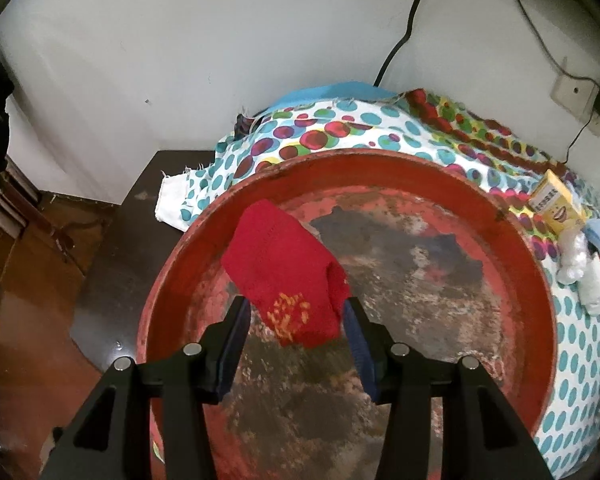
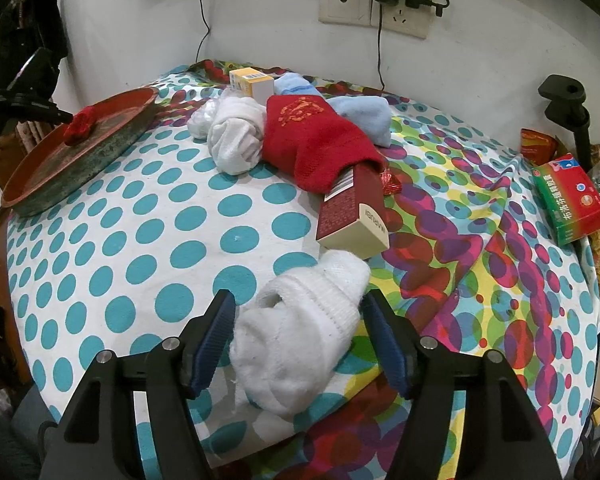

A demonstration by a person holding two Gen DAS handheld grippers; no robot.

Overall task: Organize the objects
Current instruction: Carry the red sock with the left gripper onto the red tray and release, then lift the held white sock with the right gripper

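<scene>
The left gripper [image 1: 294, 320] stands open over the round red tray [image 1: 500, 216], its pads clear of one folded red sock [image 1: 288, 276] lying inside. The right gripper [image 2: 298, 320] is open around one white sock bundle [image 2: 296, 332] without squeezing it. Beyond lie another white bundle [image 2: 236, 140], a red sock [image 2: 320, 140], two pale blue socks [image 2: 366, 118], boxes, and bare dotted cloth [image 2: 140, 240] toward the tray.

Left wrist view: close, steeply down into red tray [image 1: 380, 168]. Right wrist view: farther back, angled toward the wall, tray [image 2: 80, 160] at left. Both share tray and spotted cloth [image 1: 332, 128].
</scene>
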